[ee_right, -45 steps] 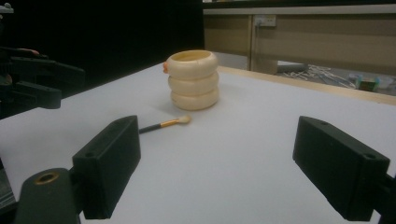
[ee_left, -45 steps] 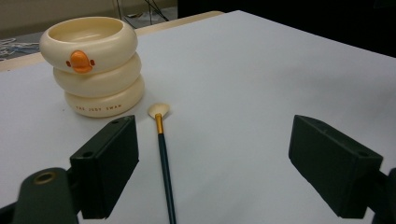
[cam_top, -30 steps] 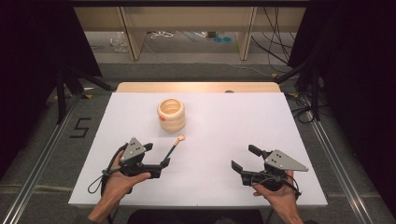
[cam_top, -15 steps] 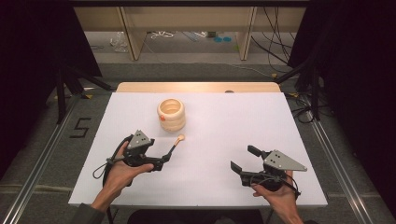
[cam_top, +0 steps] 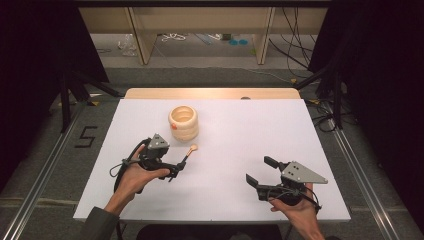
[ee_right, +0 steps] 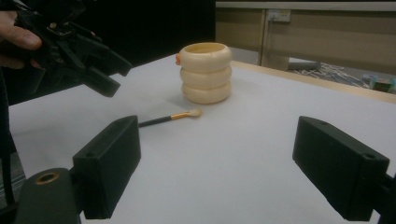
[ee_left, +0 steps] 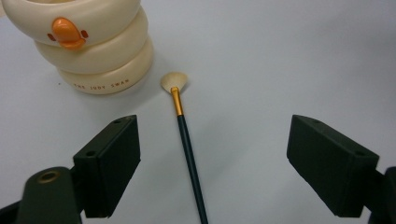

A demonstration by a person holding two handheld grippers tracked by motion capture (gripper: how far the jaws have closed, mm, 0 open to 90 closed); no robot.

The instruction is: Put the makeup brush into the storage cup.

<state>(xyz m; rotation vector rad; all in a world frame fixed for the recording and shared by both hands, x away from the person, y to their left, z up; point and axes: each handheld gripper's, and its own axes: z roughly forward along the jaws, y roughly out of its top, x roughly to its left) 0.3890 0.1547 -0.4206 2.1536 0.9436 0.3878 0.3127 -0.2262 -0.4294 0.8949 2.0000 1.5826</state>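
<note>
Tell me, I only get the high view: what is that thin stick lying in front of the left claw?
Observer: A small makeup brush, with a dark handle, a gold ferrule and a pale fan-shaped tip. The left gripper view shows it lying flat between that claw's open jaws, untouched.
Operator: And the cream ringed pot near it?
Observer: A holder shaped like three stacked rings, with an orange duck bill on its side and small lettering along the bottom ring.
Operator: Does the brush touch the pot?
Observer: No. In the right gripper view, bare table separates the brush tip from the holder's base.
</note>
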